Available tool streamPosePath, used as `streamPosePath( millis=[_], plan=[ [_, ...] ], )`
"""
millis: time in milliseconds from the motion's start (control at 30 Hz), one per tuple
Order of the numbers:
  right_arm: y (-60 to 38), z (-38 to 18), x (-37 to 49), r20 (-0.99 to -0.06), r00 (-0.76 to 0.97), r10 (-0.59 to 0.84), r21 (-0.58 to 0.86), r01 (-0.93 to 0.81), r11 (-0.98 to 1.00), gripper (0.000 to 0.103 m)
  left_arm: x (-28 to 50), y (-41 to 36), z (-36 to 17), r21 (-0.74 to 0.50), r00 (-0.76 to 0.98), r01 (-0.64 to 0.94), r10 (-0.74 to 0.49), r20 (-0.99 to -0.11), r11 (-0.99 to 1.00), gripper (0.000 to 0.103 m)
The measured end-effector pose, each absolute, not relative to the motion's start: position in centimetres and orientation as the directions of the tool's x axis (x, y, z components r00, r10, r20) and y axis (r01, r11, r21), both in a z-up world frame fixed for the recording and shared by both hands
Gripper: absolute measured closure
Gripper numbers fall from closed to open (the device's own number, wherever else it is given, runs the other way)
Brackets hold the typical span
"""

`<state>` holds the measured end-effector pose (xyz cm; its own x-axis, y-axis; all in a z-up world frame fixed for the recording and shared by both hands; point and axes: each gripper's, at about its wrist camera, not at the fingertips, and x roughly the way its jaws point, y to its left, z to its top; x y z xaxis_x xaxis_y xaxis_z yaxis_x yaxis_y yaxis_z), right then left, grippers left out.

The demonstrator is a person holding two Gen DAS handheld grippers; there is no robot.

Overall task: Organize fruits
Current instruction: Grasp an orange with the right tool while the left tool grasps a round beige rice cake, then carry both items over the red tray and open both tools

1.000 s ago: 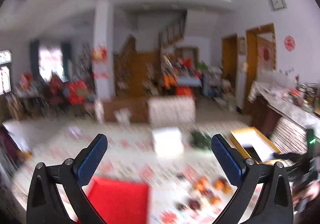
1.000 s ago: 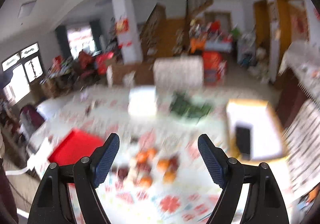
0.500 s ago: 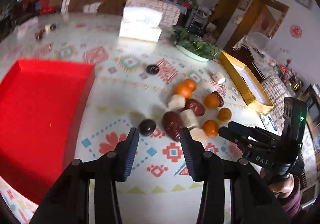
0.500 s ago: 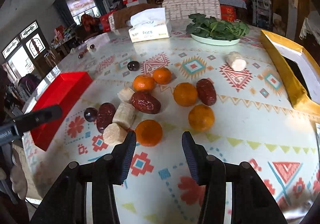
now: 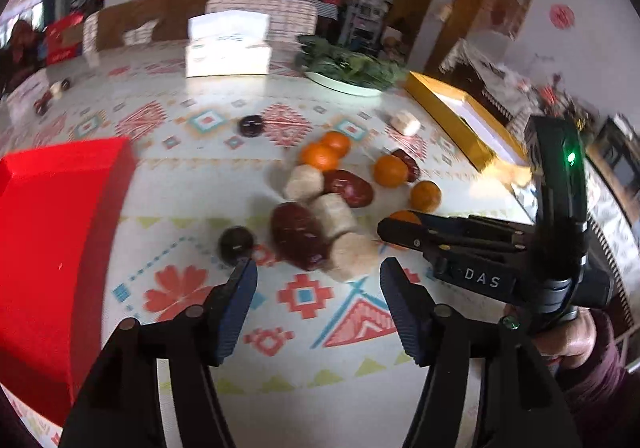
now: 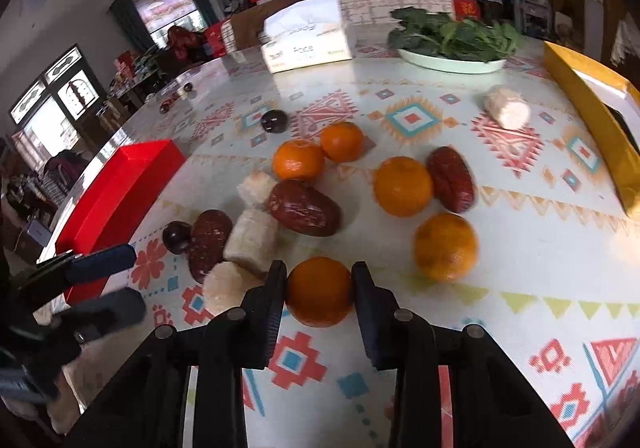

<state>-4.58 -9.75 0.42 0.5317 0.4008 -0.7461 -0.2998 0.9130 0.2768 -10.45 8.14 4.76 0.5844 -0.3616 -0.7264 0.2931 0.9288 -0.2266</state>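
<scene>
The right gripper (image 6: 319, 290) had an orange (image 6: 319, 291) between its two fingers. The jaws were closing, and both pads looked to be touching the sides of the orange. The orange sat on the patterned table (image 6: 520, 256), right at the front of the fruit pile.

The left gripper (image 5: 316, 280) had its jaws partly apart and they were opening. Nothing was between them. A big dark red date (image 5: 298, 236) and a pale chunk (image 5: 352, 256) lay just past its tips. A small dark round fruit (image 5: 236, 244) sat just beyond its left fingertip.

In the right wrist view there were five oranges on the table. There were three red dates and five pale chunks, one of them far off by itself (image 6: 506, 107). Two small dark round fruits lay near the pile.

A red tray (image 5: 52, 248) was on the left side of the table. A yellow tray (image 6: 592, 119) was on the right side. A tissue box (image 6: 308, 39) and a plate of green leaves (image 6: 452, 61) stood at the far end.
</scene>
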Motion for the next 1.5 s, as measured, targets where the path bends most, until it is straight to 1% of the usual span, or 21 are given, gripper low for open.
streamPosePath(
  millis=[100,133,300,333,367,400,500,633,667,733,800,833,867,1000,1067,1167,1333,1400,1500],
  plan=[
    [-11.3,0.8,-5.3,-0.734,0.543,0.408,0.305,-0.273,0.912,0.067,-10.2,6.0,4.6,-0.188,0.576,0.352,-0.371,-0.729,0.917,0.041],
    [-11.8,0.9,-5.5,-0.73,0.547,0.409,0.314,-0.262,0.912,0.067,-10.1,5.3,4.5,-0.178,0.573,0.37,-0.375,-0.729,0.912,0.044],
    [-13.5,1.0,-6.3,-0.723,0.554,0.413,0.336,-0.24,0.911,0.066,-8.8,3.3,3.2,-0.114,0.567,0.381,-0.329,-0.755,0.918,0.045],
    [-13.6,1.0,-6.4,-0.722,0.552,0.417,0.342,-0.24,0.909,0.066,-8.6,3.0,2.9,-0.109,0.56,0.388,-0.328,-0.761,0.915,0.049],
    [-13.8,1.0,-6.4,-0.719,0.553,0.421,0.346,-0.24,0.907,0.066,-8.6,2.8,2.6,-0.103,0.553,0.393,-0.324,-0.768,0.914,0.062],
    [-13.8,0.9,-6.4,-0.717,0.554,0.423,0.349,-0.241,0.906,0.066,-8.6,2.5,2.3,-0.1,0.541,0.401,-0.323,-0.777,0.911,0.071],
    [-14.0,0.9,-6.4,-0.71,0.554,0.435,0.361,-0.244,0.9,0.066,-9.2,2.2,2.2,-0.124,0.517,0.422,-0.351,-0.781,0.898,0.07],
    [-14.3,0.5,-6.4,-0.706,0.552,0.443,0.375,-0.239,0.896,0.066,-9.3,1.8,2.2,-0.087,0.534,0.412,-0.318,-0.784,0.907,0.069],
    [-14.3,0.5,-6.4,-0.706,0.551,0.444,0.378,-0.237,0.895,0.066,-9.3,1.6,2.1,-0.077,0.534,0.411,-0.308,-0.788,0.908,0.065],
    [-14.4,0.6,-6.5,-0.701,0.555,0.447,0.382,-0.237,0.893,0.066,-9.2,1.2,1.8,-0.064,0.536,0.414,-0.3,-0.789,0.908,0.061],
    [-14.5,0.9,-6.8,-0.695,0.563,0.447,0.381,-0.239,0.893,0.066,-9.2,0.9,1.5,-0.053,0.535,0.411,-0.288,-0.794,0.91,0.063],
    [-14.5,1.1,-6.9,-0.691,0.568,0.447,0.38,-0.24,0.893,0.066,-9.2,0.9,1.4,-0.056,0.535,0.404,-0.286,-0.795,0.913,0.07],
    [-14.5,1.3,-7.1,-0.689,0.572,0.445,0.378,-0.241,0.894,0.066,-9.2,1.2,1.5,-0.076,0.532,0.4,-0.299,-0.792,0.913,0.071],
    [-14.0,2.2,-7.9,-0.688,0.579,0.437,0.361,-0.25,0.899,0.066,-9.9,3.8,3.2,-0.146,0.564,0.337,-0.323,-0.76,0.93,0.071],
    [-13.3,2.7,-8.2,-0.688,0.58,0.436,0.349,-0.263,0.899,0.066,-10.6,6.3,4.7,-0.184,0.6,0.29,-0.329,-0.729,0.939,0.071],
    [-11.1,4.0,-8.4,-0.682,0.573,0.454,0.335,-0.307,0.891,0.066,-11.8,11.2,7.0,-0.201,0.671,0.193,-0.278,-0.688,0.96,0.07],
    [-4.8,6.4,-8.7,-0.659,0.527,0.537,0.334,-0.435,0.836,0.066,-14.2,20.8,9.3,-0.167,0.757,-0.04,-0.079,-0.648,0.985,0.07],
    [-1.7,7.3,-8.5,-0.648,0.488,0.585,0.352,-0.49,0.798,0.066,-15.2,25.0,9.3,-0.151,0.764,-0.147,0.016,-0.645,0.978,0.07],
    [4.1,8.2,-8.3,-0.636,0.424,0.645,0.361,-0.575,0.734,0.066,-16.2,29.4,8.9,-0.136,0.751,-0.257,0.109,-0.651,0.957,0.07]
  ],
)
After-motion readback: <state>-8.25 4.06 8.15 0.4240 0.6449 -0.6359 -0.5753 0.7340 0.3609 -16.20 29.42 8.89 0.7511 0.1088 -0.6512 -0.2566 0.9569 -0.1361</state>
